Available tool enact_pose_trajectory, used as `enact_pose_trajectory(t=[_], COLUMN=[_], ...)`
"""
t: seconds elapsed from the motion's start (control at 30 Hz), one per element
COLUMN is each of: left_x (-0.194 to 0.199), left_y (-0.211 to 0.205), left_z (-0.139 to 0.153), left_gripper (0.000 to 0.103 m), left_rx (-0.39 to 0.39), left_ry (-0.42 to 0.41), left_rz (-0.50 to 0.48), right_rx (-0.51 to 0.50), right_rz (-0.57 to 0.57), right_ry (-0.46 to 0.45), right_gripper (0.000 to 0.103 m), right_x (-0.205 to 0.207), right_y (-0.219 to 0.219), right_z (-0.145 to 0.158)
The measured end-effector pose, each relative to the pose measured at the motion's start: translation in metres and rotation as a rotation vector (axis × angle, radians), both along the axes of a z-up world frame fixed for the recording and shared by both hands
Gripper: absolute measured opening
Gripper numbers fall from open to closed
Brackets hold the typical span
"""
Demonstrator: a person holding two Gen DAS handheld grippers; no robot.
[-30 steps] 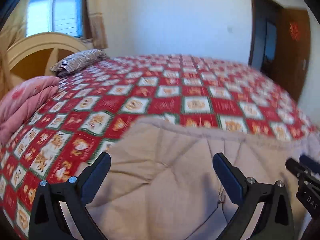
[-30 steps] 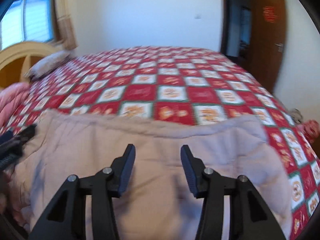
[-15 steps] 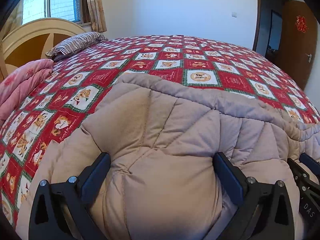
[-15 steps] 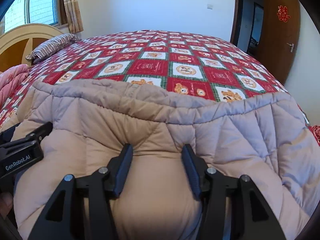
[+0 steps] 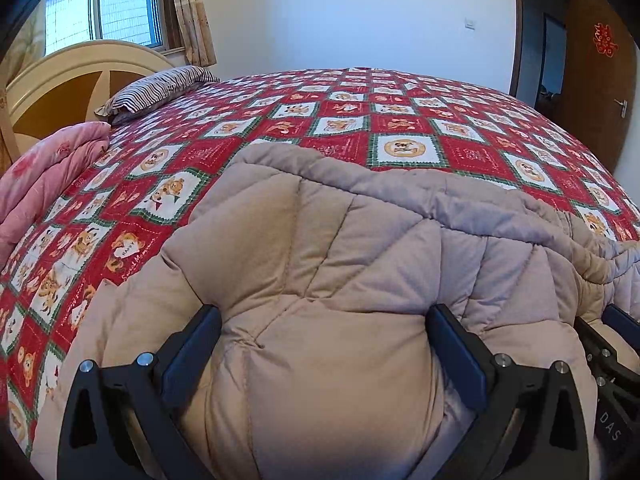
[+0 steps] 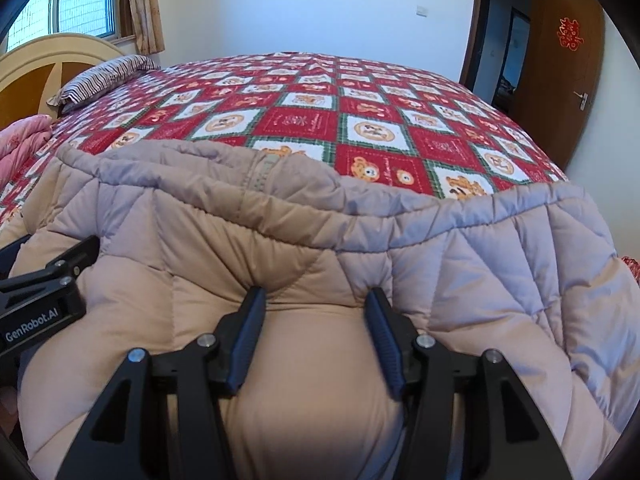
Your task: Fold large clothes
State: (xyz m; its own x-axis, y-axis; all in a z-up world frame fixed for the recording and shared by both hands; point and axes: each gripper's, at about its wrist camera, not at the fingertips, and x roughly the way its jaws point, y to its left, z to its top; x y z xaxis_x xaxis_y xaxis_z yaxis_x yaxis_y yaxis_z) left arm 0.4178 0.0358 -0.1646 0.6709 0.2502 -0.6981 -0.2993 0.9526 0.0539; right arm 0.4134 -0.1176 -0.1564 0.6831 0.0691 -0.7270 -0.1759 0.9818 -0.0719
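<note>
quilted beige coat (image 5: 320, 248) (image 6: 400, 240) lies on the bed's red patchwork cover (image 5: 400, 120) (image 6: 304, 120), filling the nearest part of both views, its padded bulk bunched up between the fingers of both grippers. the left gripper (image 5: 324, 344) is spread wide, and a big bulge of the coat swells between its two dark fingers (image 5: 192, 344), touching both. the right gripper (image 6: 316, 336) is set narrower, its ribbed pads (image 6: 248, 336) pressing into a fold of the coat from each side, so it is pinching the padding. from the right wrist view the left gripper (image 6: 48, 292) shows at the coat's left side, lettered "genrobot.ai"; from the left wrist view the right gripper (image 5: 612, 360) shows at the coat's right side.

just beyond the grippers the coat's stitched hem runs across as a greyer band, with a zipper strip (image 6: 262, 172) showing near its middle in the right wrist view. past the hem the cover with its bear squares stretches away. left of the coat a pink quilt (image 5: 44, 184) (image 6: 20, 140) lies folded on the cover. farther off, a striped pillow (image 5: 156, 92) (image 6: 100, 80) rests by the rounded headboard (image 5: 80, 76) (image 6: 44, 64). beyond that, a window (image 5: 116, 4) (image 6: 76, 4) with curtains, and far right of the coat a brown door (image 5: 596, 80) (image 6: 560, 72).
</note>
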Motion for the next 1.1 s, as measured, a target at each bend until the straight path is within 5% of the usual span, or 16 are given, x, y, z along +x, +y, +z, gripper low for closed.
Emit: enact_pose_trajectory(t=[0.5,0.67,0.77,0.87,1.0,1.03,1.1], left_x=[-0.002,-0.073,-0.123,-0.139,-0.146,-0.145,-0.15], left_y=[0.006,0.042,0.081,0.113,0.117,0.114,0.1], left_z=[0.007,0.055,0.063,0.039,0.002,-0.001,-0.002], left_gripper=[0.102,0.102,0.102,0.102,0.102,0.102,0.085], left_rx=[-0.043,-0.035,-0.039,-0.15,-0.355,-0.372,-0.343], left_ry=[0.053,-0.057,-0.104,-0.053,-0.002,-0.001,-0.023], left_rz=[-0.048,-0.052,-0.003,0.022,-0.051,-0.064,-0.108], right_rx=[-0.015,-0.008,0.029,-0.013,-0.069,-0.077,-0.038], right_rz=[0.001,0.027,0.053,0.031,-0.143,-0.19,-0.295], right_ry=[-0.001,0.004,-0.026,-0.134,-0.238,-0.247,-0.205], right_gripper=[0.056,0.06,0.075,0.083,0.084,0.086,0.089], right_x=[0.0,-0.005,-0.038,-0.082,-0.135,-0.143,-0.158], right_y=[0.002,-0.002,-0.015,-0.037,-0.101,-0.116,-0.152], right_z=[-0.001,0.008,0.03,0.049,0.063,0.065,0.061])
